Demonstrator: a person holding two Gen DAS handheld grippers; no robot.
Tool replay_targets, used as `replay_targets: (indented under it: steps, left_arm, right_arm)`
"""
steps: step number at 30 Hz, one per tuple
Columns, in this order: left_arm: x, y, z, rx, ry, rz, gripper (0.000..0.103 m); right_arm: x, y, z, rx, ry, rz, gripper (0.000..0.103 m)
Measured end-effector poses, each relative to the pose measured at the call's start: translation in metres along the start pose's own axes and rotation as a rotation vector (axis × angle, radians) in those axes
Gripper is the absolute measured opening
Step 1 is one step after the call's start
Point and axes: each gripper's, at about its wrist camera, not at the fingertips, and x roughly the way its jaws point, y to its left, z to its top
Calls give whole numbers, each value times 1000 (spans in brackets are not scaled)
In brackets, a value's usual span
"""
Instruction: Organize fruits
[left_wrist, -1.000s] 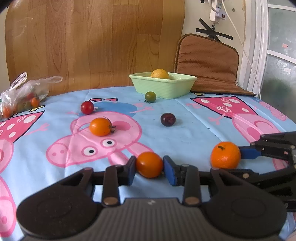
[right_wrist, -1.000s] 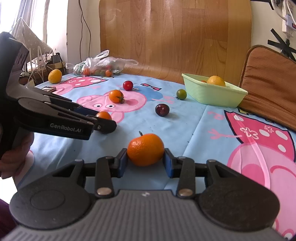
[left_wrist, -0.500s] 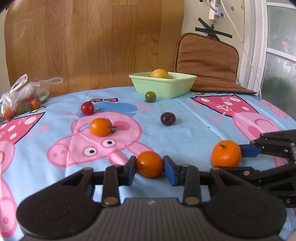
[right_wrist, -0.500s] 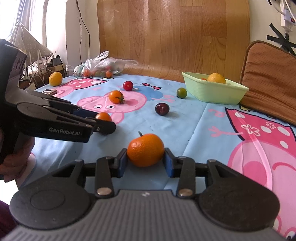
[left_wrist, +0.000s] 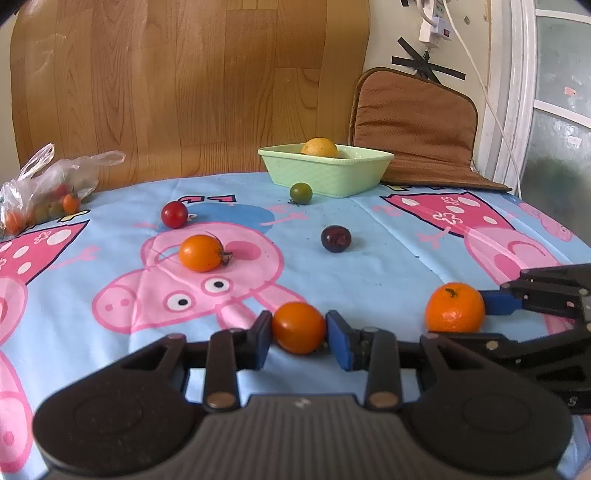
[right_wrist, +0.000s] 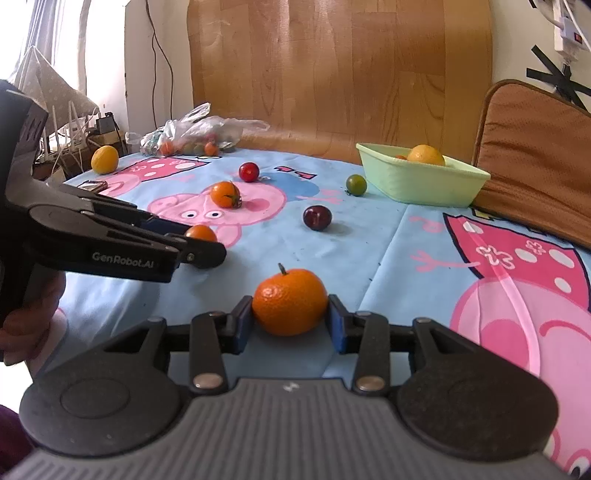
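Observation:
My left gripper (left_wrist: 298, 332) is shut on a small orange tomato (left_wrist: 298, 326), low over the blue cartoon tablecloth near its front edge. To its right, my right gripper (right_wrist: 290, 317) is shut on a stemmed mandarin (right_wrist: 290, 301), which the left wrist view shows too as the mandarin (left_wrist: 454, 308). At the back stands a pale green basin (left_wrist: 332, 177) with a yellow-orange fruit (left_wrist: 319, 147) inside. Loose on the cloth lie a red tomato (left_wrist: 174, 214), an orange tomato with a stem (left_wrist: 200, 253), a green tomato (left_wrist: 300, 192) and a dark plum (left_wrist: 335, 238).
A plastic bag of small tomatoes (left_wrist: 40, 192) lies at the back left, with a yellow fruit (right_wrist: 105, 159) near the left table edge. A brown cushion (left_wrist: 417, 125) leans behind the basin. A wooden panel backs the table. A hand (right_wrist: 29, 325) holds the left gripper.

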Motion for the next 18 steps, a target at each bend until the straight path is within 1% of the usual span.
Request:
replay_targets:
  steps: [7,13,15,18]
  left_arm:
    - [0,-1,-1,12,1,-3,35]
    - [0,-3,-1,22,1,0,37]
    - [0,-3,0,16,1,0,37]
    - [-1,0,0,-1,0,-2,38]
  right_arm:
    - [-1,-1,-1,10,-1,20,48]
    - [-2,1,-1,-8,2,29,54]
    - [-2,0,-1,-7,4,39,58]
    - [-3,0,-1,-8,5,40,59]
